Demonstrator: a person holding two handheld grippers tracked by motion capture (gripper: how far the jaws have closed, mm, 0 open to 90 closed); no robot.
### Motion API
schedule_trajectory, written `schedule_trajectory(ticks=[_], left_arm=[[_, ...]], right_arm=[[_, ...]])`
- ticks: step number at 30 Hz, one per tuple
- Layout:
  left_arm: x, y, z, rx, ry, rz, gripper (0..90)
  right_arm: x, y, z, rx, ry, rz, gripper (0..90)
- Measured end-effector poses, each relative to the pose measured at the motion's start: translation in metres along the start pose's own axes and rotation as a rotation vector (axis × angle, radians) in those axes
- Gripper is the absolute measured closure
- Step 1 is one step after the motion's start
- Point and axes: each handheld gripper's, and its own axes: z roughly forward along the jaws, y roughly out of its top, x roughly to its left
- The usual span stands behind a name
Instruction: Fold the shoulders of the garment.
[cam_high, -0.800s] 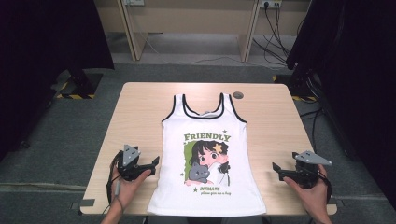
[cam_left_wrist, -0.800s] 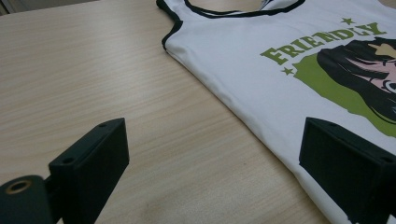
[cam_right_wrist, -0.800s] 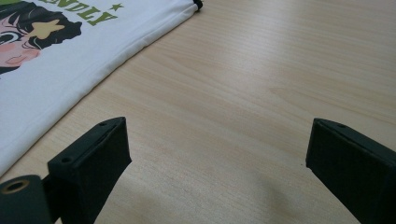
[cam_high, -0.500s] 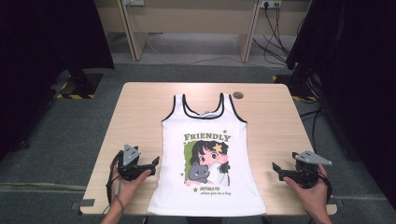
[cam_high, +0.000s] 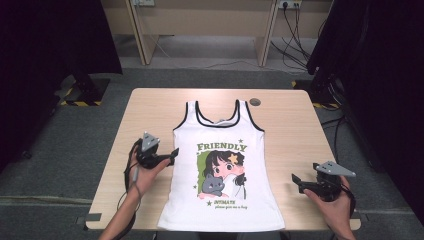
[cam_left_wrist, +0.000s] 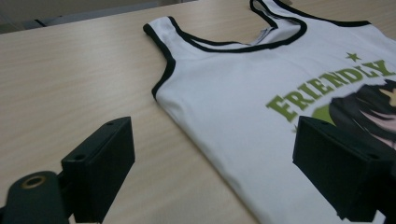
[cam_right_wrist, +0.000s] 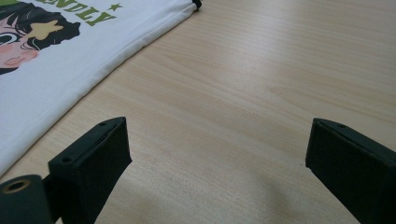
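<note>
White top (cam_high: 222, 165) flat on table (cam_high: 295, 130).
Left gripper (cam_high: 172, 154) at its edge, right gripper (cam_high: 296, 182) apart; both jaws wide, empty.

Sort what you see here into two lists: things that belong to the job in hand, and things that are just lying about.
Belongs to the job:
tank top, spread flat
left gripper, open at its edge
right gripper, open, apart from it

Just lying about:
small round disc on the table
cables on the floor beyond
</note>
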Motion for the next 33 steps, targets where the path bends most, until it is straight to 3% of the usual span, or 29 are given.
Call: schedule_trajectory(ticks=[5, 10, 15, 19, 33], left_arm=[[0.011, 0.036, 0.034, 0.018, 0.016, -0.013, 13.6], [0.019, 0.054, 0.066, 0.062, 0.027, -0.016, 13.9], [0.029, 0.062, 0.09, 0.109, 0.051, -0.048, 14.4], [0.034, 0.066, 0.103, 0.117, 0.076, -0.071, 14.4], [0.036, 0.075, 0.138, 0.17, 0.092, -0.052, 16.0]], right_arm=[[0.0, 0.0, 0.0, 0.0, 0.002, -0.006, 7.2], [0.001, 0.0, 0.001, 0.001, 0.004, -0.011, 7.4], [0.001, 0.001, 0.001, 0.0, 0.008, -0.012, 7.5], [0.001, 0.001, 0.001, 0.0, 0.011, -0.012, 7.6], [0.0, 0.001, 0.001, -0.007, 0.017, -0.011, 8.1]])
